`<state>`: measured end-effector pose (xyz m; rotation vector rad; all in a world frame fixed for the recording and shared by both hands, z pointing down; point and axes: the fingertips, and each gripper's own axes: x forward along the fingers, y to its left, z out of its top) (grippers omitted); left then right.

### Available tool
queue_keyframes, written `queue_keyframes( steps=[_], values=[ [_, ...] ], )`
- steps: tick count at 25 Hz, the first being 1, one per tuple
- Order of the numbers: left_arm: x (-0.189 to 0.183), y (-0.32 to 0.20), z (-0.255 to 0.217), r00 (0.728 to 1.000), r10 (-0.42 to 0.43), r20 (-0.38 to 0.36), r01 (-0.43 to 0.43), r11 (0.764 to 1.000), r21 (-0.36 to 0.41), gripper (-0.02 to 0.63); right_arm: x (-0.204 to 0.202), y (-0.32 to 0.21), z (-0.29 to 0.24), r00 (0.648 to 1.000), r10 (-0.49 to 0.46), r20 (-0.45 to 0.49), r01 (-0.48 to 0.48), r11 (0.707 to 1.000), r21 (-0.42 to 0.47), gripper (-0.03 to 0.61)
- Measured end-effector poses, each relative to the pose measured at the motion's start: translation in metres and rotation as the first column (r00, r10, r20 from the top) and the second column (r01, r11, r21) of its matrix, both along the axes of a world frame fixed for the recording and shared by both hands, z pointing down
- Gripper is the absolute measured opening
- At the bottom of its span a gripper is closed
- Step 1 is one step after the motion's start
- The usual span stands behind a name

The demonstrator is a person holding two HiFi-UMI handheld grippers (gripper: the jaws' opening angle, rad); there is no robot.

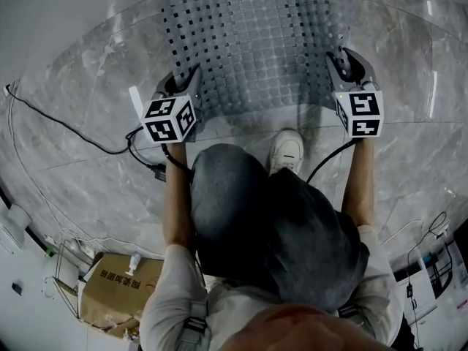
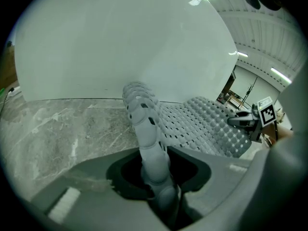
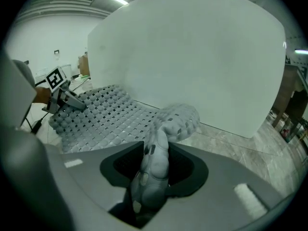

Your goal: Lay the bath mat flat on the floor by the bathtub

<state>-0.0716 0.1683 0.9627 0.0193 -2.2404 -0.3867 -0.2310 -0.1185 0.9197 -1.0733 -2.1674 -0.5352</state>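
The grey perforated bath mat [image 1: 256, 50] lies spread on the marble floor [image 1: 80, 189] against the white bathtub [image 1: 88, 6]. My left gripper [image 1: 184, 82] is at its near left corner. In the left gripper view the mat's edge [image 2: 144, 124] rises from between the jaws of that gripper [image 2: 155, 170], pinched low down. My right gripper [image 1: 344, 63] is at the near right corner. In the right gripper view a bunched fold of mat [image 3: 159, 148] sits loosely between the parted jaws of the gripper [image 3: 153, 172], with its far tip blurred.
The person's white shoe [image 1: 287, 151] stands just behind the mat's near edge. A black cable [image 1: 73, 130] runs over the floor at the left. A cardboard box [image 1: 121, 287] sits at the lower left. The tub's wall [image 2: 120, 42] closes off the far side.
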Motion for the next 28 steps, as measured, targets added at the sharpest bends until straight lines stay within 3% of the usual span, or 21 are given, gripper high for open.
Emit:
queue_keyframes(
  steps=[13, 22, 28],
  values=[
    [-0.001, -0.001, -0.004, 1.000, 0.006, 0.029, -0.006, 1.000, 0.007, 0.130, 0.010, 0.015, -0.030, 0.999, -0.021, 0.050, 0.023, 0.998, -0.053, 0.196],
    [-0.001, -0.004, -0.009, 0.999, 0.006, 0.051, -0.006, 1.000, 0.010, 0.130, 0.043, 0.056, -0.085, 0.976, -0.159, 0.149, 0.180, 0.973, -0.141, 0.165],
    [0.002, -0.001, -0.009, 0.998, 0.004, 0.062, -0.005, 1.000, 0.009, 0.135, 0.054, 0.067, -0.079, 0.976, -0.170, 0.139, 0.191, 0.970, -0.153, 0.163]
  ],
)
